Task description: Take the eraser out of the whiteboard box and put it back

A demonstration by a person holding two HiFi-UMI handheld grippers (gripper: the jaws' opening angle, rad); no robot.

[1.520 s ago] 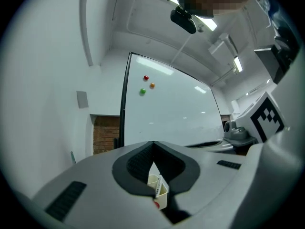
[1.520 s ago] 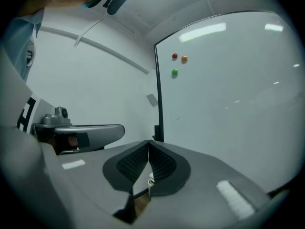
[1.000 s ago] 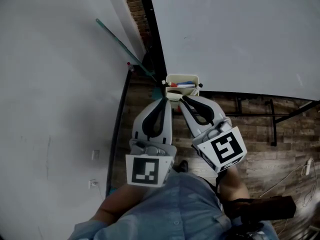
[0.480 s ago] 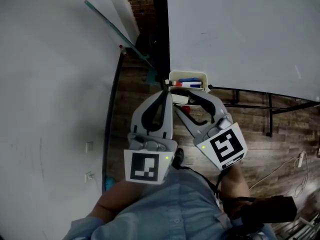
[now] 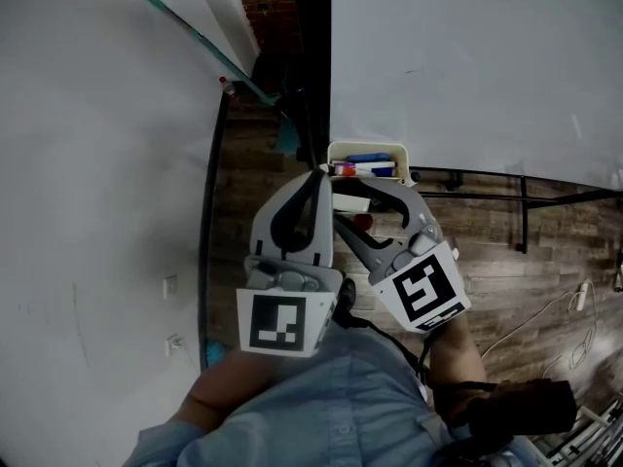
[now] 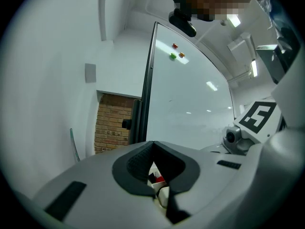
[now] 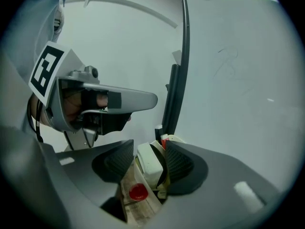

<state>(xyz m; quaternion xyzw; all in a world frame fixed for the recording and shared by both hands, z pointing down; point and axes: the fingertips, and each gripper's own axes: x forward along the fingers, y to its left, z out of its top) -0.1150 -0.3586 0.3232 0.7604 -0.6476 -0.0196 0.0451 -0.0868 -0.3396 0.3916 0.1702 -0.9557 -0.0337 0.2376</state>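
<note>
A cream whiteboard box (image 5: pixel 335 150) with markers (image 5: pixel 368 167) hangs at the whiteboard's lower corner. The white eraser (image 5: pixel 349 203) stands at the box's near side, between the fingers of my right gripper (image 5: pixel 354 202). Those jaws are opening, and the right gripper view shows a gap between the left pad (image 7: pixel 116 162) and the eraser (image 7: pixel 150 165). Whether the eraser rests inside the box is unclear. My left gripper (image 5: pixel 319 176) hovers just left of the box with its tips together on nothing, as the left gripper view (image 6: pixel 152 145) also shows.
The whiteboard (image 5: pixel 467 56) fills the upper right, its black frame (image 5: pixel 313 56) beside a white wall (image 5: pixel 97 144). Wooden floor (image 5: pixel 506 261) lies below, with a small red round thing (image 5: pixel 362 223) under the right gripper. The person's blue sleeve (image 5: pixel 321 407) covers the bottom.
The right gripper's jaws have spread wide apart around the eraser. Both grippers have sunk a little below the box.
</note>
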